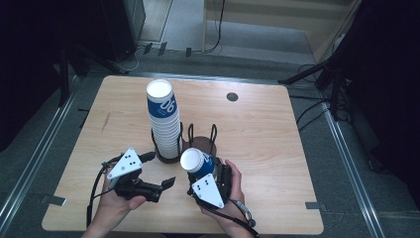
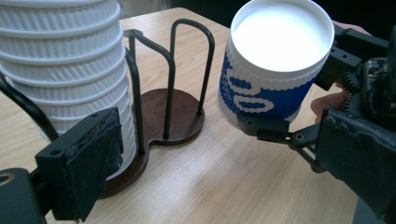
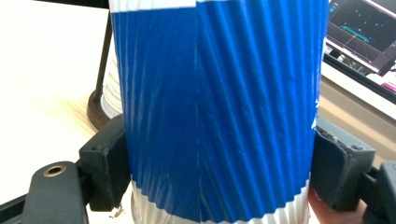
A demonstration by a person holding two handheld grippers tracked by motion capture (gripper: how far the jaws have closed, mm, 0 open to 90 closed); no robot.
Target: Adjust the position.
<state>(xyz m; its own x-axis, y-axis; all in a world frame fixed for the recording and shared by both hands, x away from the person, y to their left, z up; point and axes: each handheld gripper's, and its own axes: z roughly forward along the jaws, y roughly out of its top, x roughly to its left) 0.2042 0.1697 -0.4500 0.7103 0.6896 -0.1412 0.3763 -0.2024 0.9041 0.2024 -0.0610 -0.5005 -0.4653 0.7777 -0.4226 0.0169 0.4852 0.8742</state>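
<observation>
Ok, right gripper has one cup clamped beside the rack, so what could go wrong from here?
The right gripper squeezes the blue cup across its ribbed paper wall; more pressure could dent it.

The cup is tilted and close to the wire posts of the empty holder; it may catch one on the way in.

The tall stack stands right beside that slot, with the open left gripper near it; a bump could topple it.

I see one blue-and-white ribbed paper cup (image 1: 197, 162), bottom up and tilted, clamped in the right gripper (image 1: 214, 174), just beside the wire holder's (image 1: 202, 141) empty bay. Tall upside-down cup stack (image 1: 164, 121) fills the other bay.
</observation>
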